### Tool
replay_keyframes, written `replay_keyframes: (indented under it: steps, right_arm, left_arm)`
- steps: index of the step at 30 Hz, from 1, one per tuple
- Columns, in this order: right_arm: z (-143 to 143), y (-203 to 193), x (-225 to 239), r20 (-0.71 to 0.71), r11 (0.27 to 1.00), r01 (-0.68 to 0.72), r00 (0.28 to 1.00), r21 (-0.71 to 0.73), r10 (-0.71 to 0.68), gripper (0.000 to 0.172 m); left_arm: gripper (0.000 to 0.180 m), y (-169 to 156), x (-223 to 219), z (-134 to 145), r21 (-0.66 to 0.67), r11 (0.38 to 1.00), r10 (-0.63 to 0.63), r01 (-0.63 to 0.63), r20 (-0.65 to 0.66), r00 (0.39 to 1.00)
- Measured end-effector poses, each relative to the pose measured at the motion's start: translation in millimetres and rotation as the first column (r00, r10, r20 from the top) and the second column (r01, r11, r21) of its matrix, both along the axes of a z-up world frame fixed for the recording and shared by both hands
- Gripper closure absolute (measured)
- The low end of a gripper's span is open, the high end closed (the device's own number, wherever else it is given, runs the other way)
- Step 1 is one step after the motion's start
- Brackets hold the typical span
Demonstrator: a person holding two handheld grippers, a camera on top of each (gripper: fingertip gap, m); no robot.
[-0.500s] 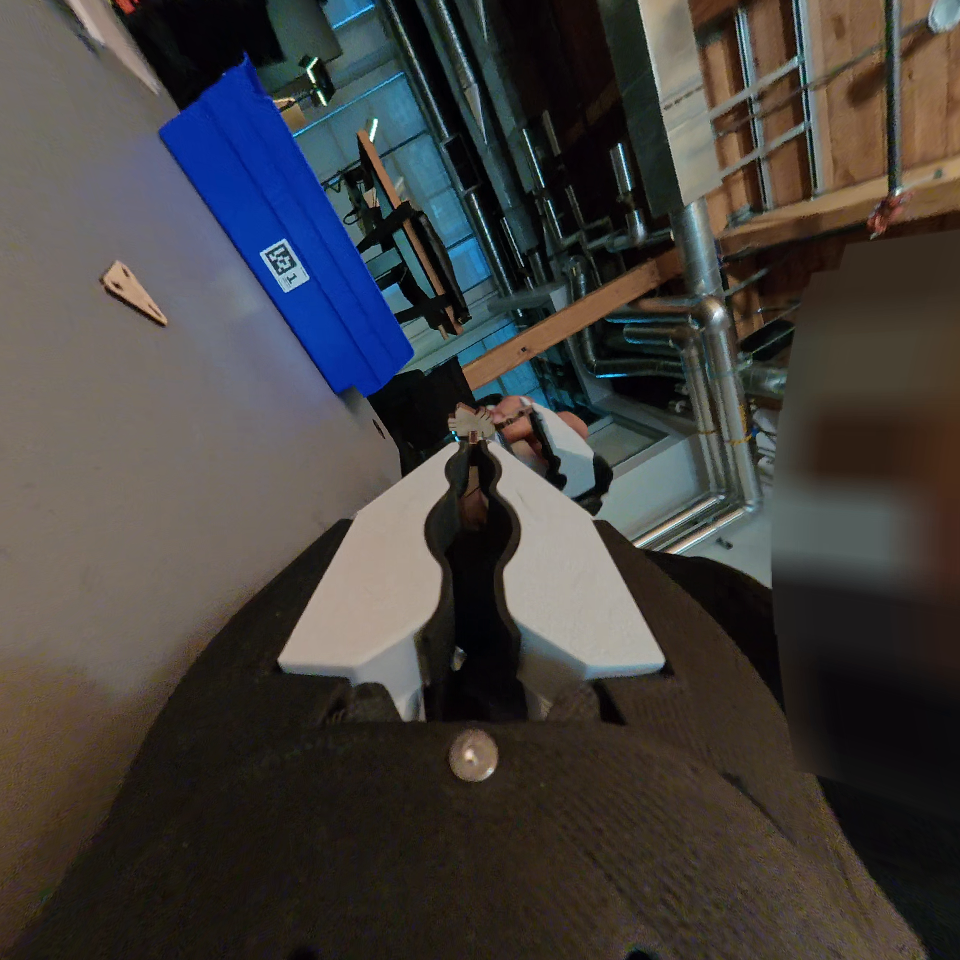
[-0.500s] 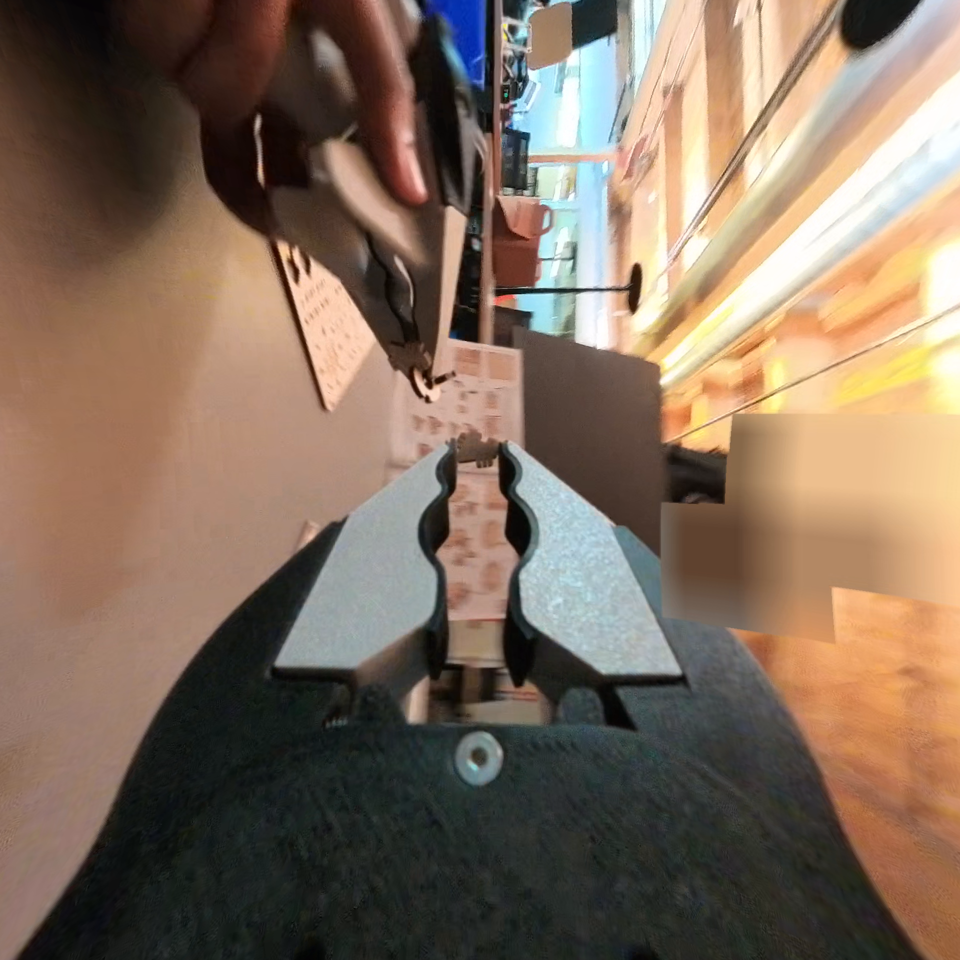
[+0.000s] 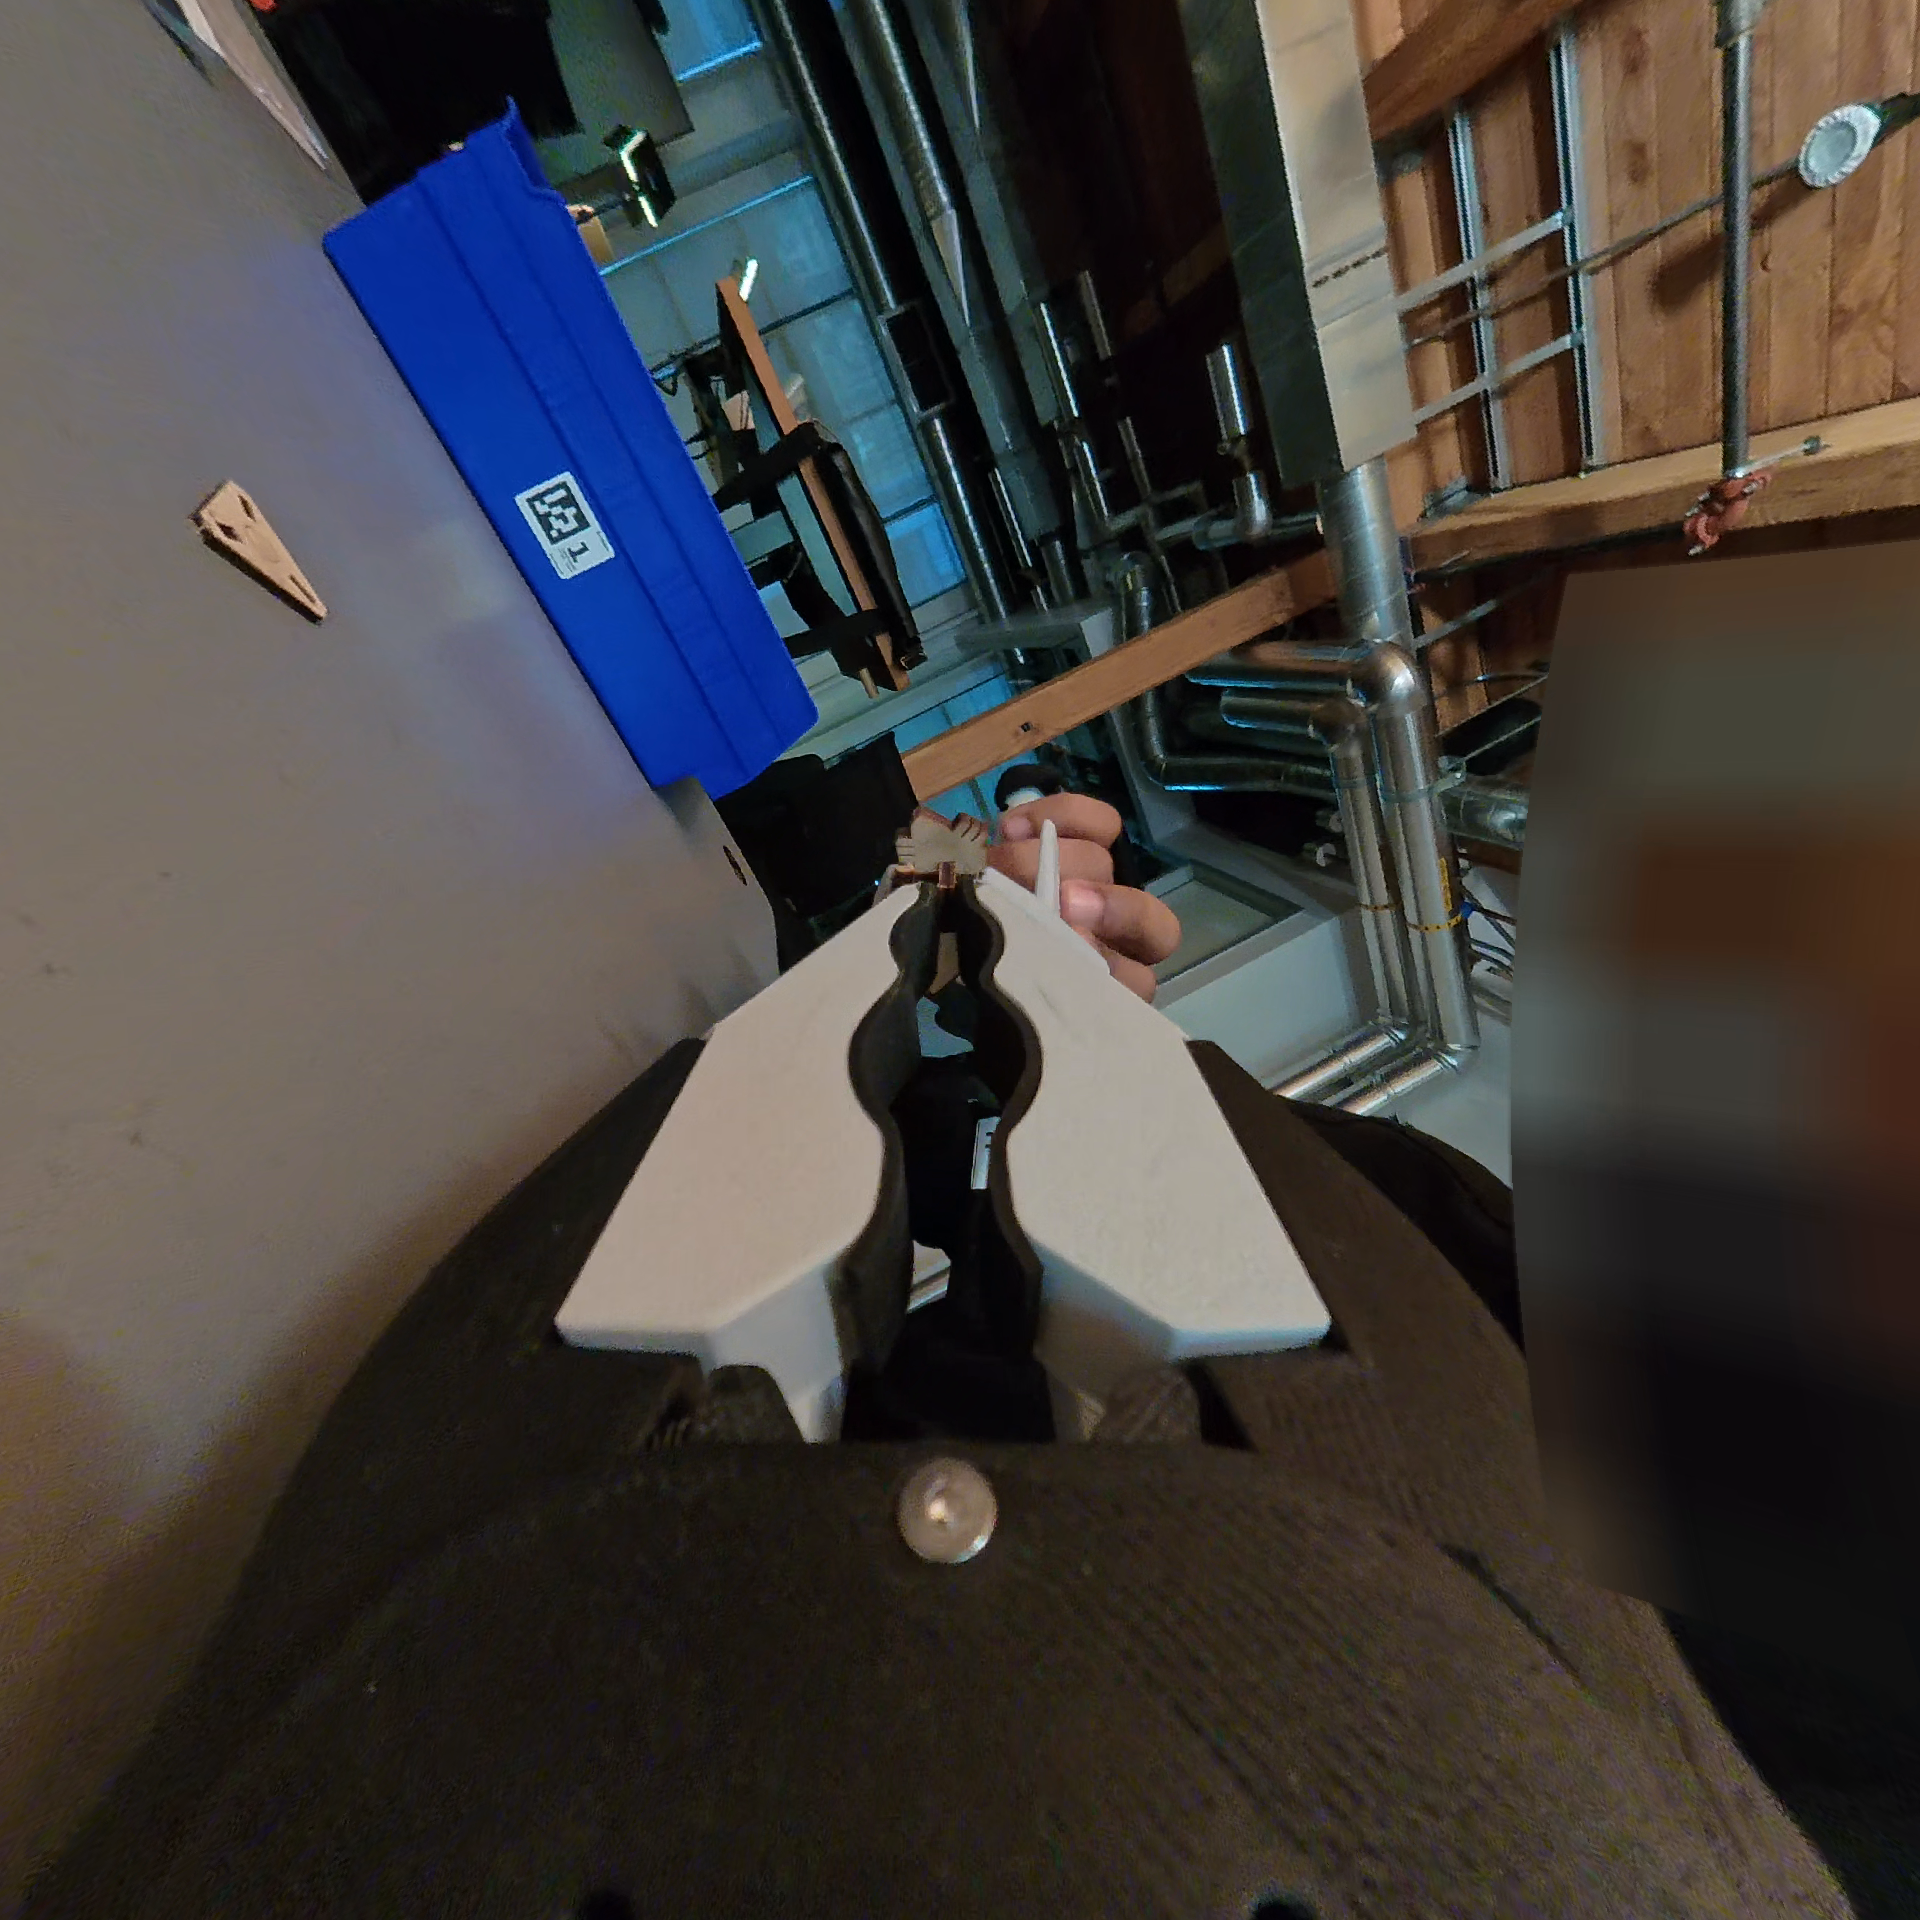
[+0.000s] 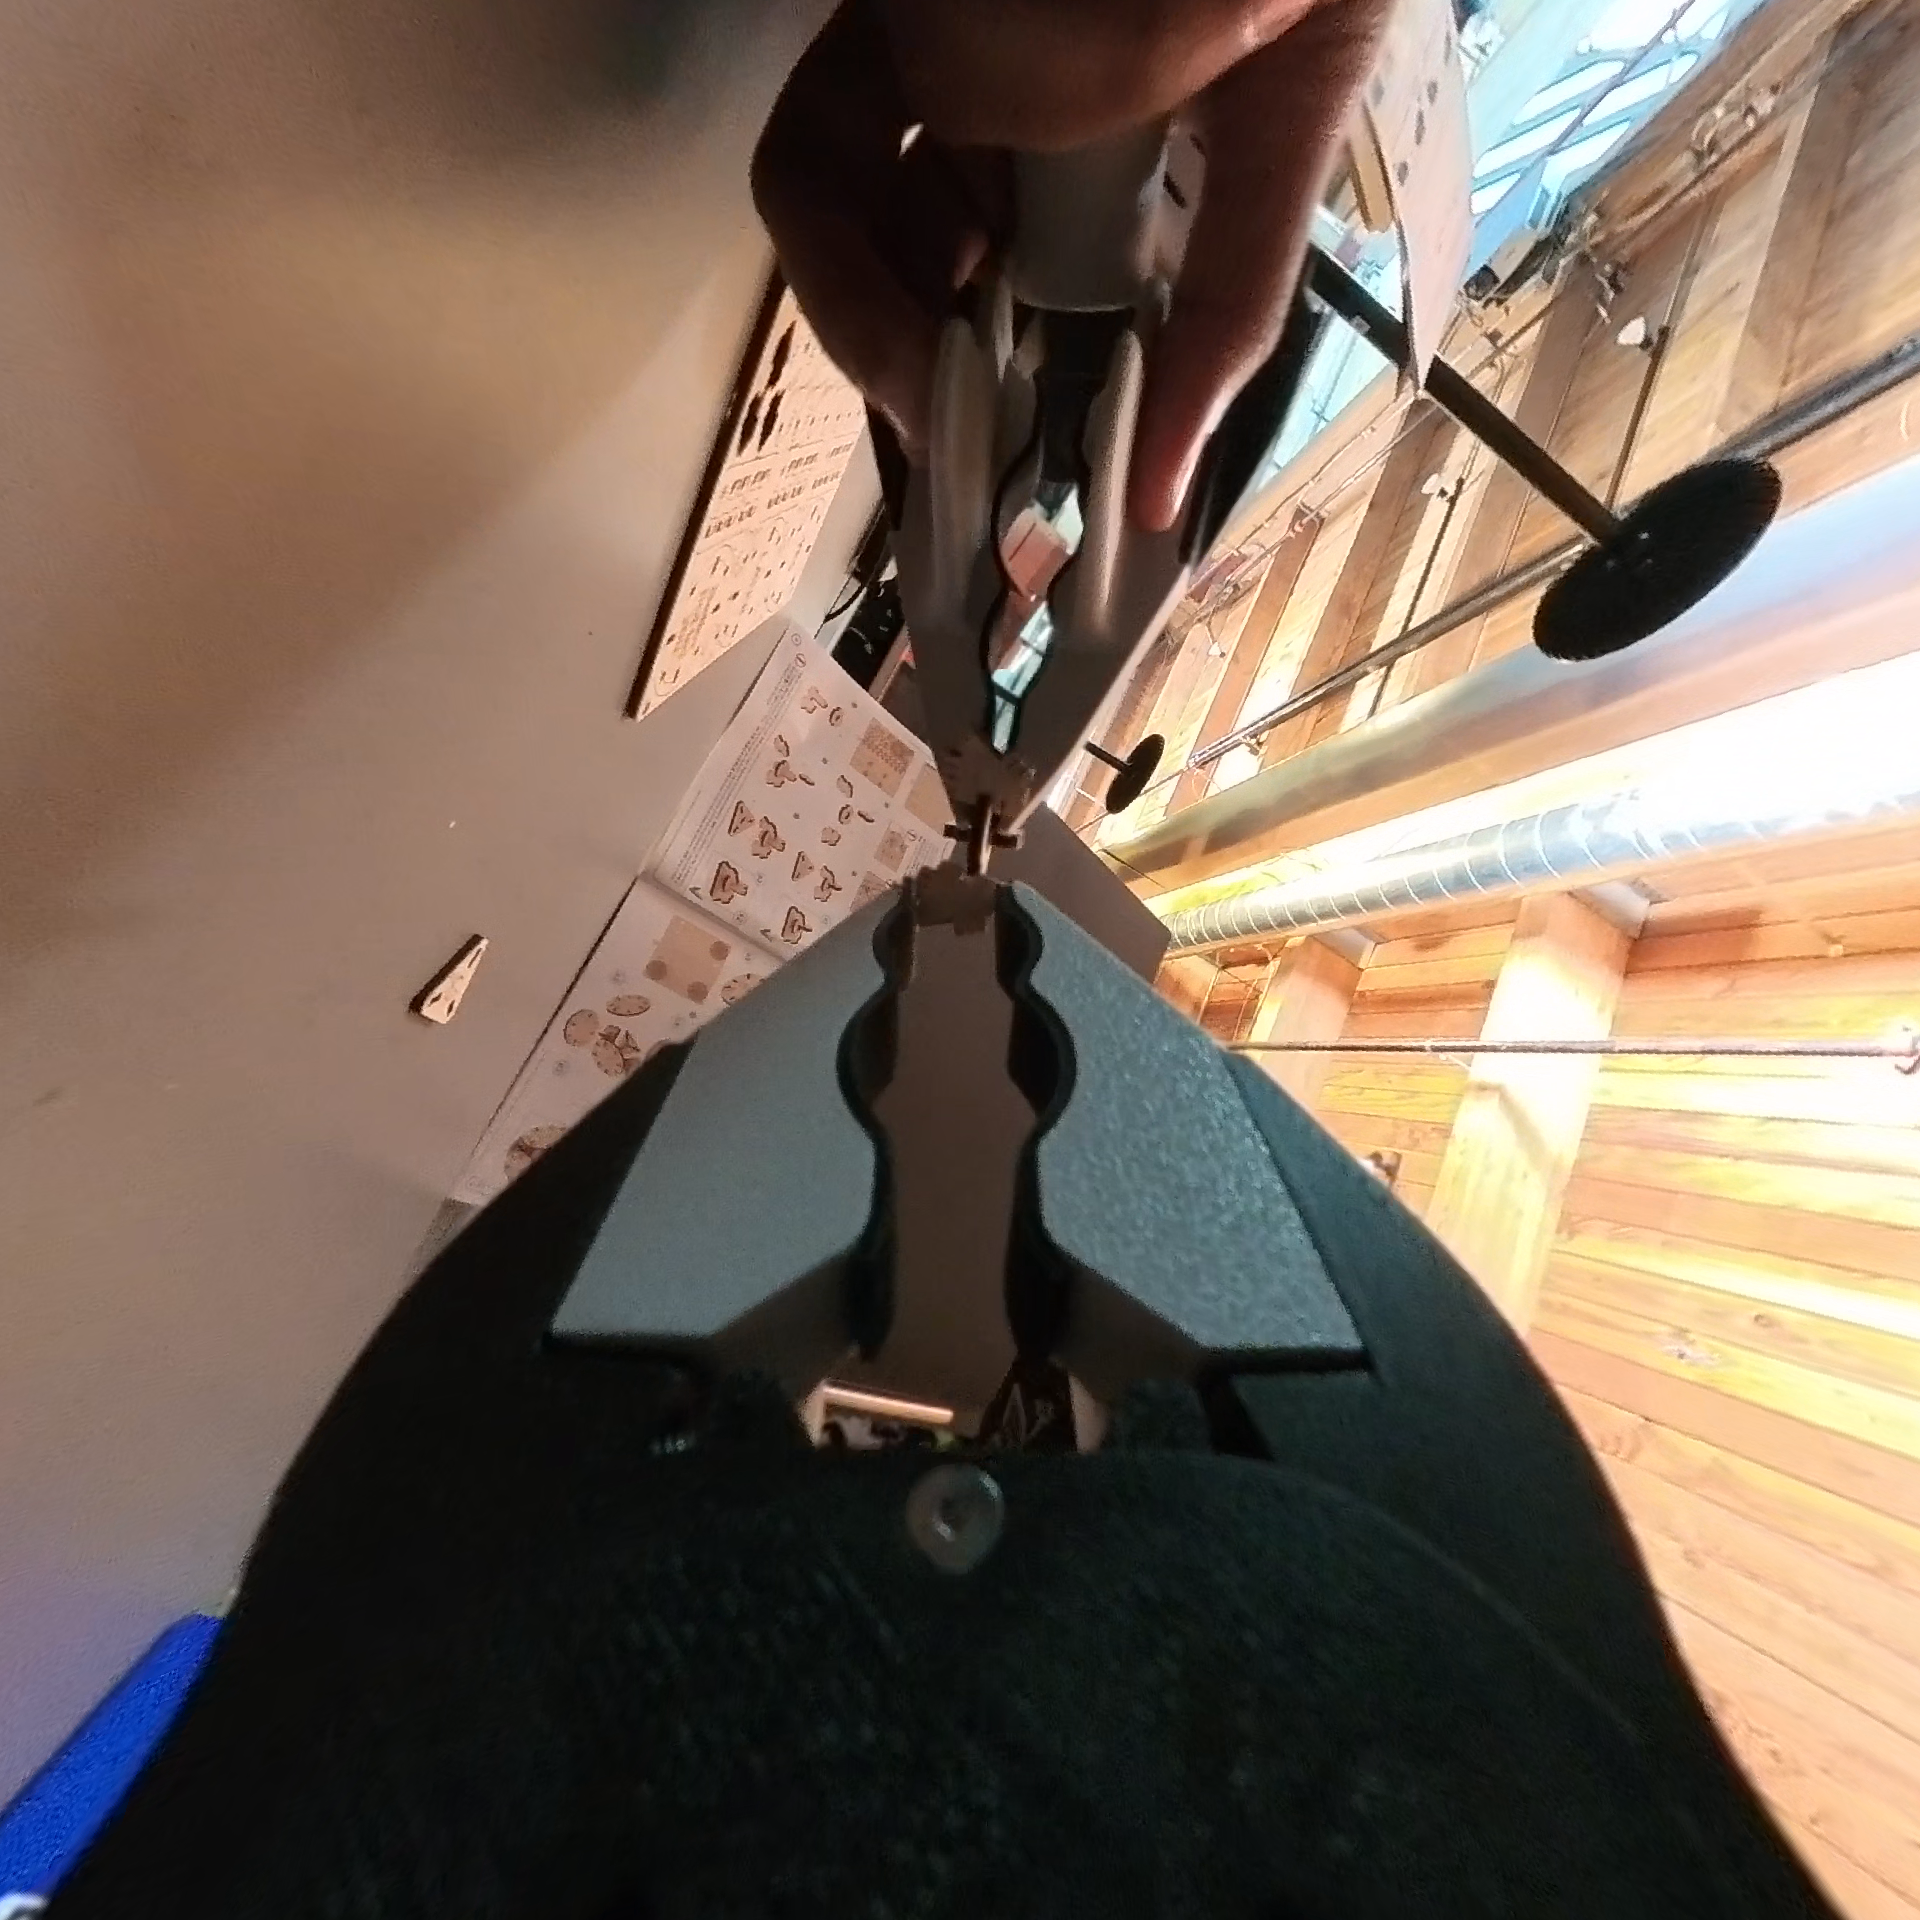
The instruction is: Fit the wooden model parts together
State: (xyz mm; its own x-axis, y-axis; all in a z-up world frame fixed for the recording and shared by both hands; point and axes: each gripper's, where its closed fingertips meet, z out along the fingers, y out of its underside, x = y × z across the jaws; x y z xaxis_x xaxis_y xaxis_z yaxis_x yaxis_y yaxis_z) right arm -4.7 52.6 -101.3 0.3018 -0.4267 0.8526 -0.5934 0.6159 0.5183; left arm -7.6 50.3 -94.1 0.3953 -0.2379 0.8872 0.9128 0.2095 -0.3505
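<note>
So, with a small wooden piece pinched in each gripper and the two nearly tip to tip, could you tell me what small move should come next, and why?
Probably ease the right gripper forward. Its notched wooden piece sits just short of the slotted wooden piece held by the left gripper, roughly in line.

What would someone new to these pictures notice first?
Two small wooden pieces, nearly tip to tip in mid-air: the right gripper pinches one, and the left gripper comes down from above with the other. Behind them, a wooden sheet of cut-out parts and a picture booklet lie on the table, and in the left view a bright blue bin.
</note>
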Motion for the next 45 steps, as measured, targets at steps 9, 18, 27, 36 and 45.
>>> replay_keyframes:
  steps: [9,18,27,36,45]
  right_arm:
    - [-7.3,1.1,-4.9,-0.019,0.995,0.004,1.000,0.103,-0.002,0.160]
    - [-8.0,1.0,-5.3,0.007,0.996,0.007,1.000,0.091,-0.008,0.160]
    - [-3.5,0.2,-1.4,0.043,0.999,-0.030,0.999,0.043,0.028,0.160]
    - [1.4,0.2,-5.8,0.050,1.000,-0.024,0.998,0.003,0.024,0.161]
    - [6.7,4.2,-0.7,0.163,0.994,-0.008,0.986,-0.107,0.026,0.172]
  left_arm:
    - [0.180,2.8,-6.3,-6.6,-0.051,0.996,0.077,-0.076,0.020,0.997]
    - [0.180,3.3,-6.0,-7.1,-0.064,0.994,0.089,-0.088,0.004,0.996]
    - [0.180,3.3,-0.5,-3.1,-0.028,0.999,0.046,-0.046,0.003,0.999]
    - [0.180,8.4,4.2,-2.1,-0.023,0.999,0.023,-0.023,-0.007,1.000]
    - [0.180,11.0,4.6,-2.2,-0.025,0.999,0.033,-0.033,-0.009,0.999]
